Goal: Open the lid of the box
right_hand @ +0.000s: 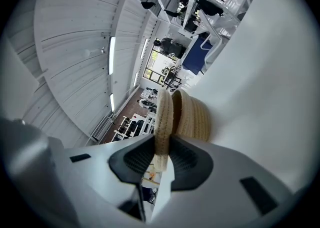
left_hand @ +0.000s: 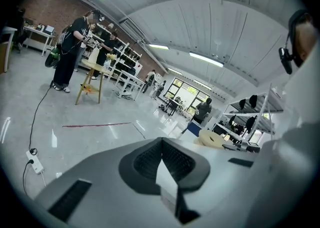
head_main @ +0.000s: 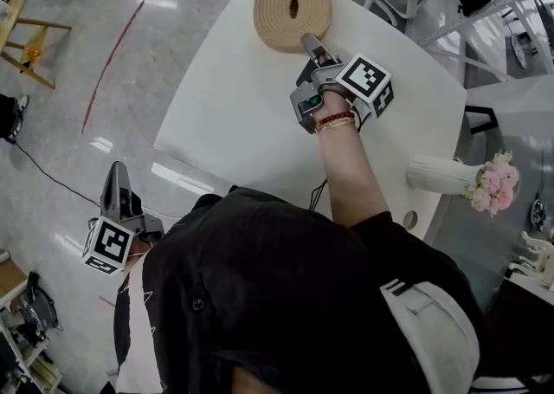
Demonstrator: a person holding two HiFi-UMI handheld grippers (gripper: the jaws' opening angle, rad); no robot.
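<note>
Lid (right_hand: 163,117) of the woven box (right_hand: 197,117), at the worktop's (head_main: 234,106) far end, is pinched by its edge in our right tool (right_hand: 162,147). Our left tool (left_hand: 161,144), pressed together and empty, hangs left of the worktop.

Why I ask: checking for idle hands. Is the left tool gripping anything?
No, the left tool is closed on itself, with nothing between its jaws.
</note>
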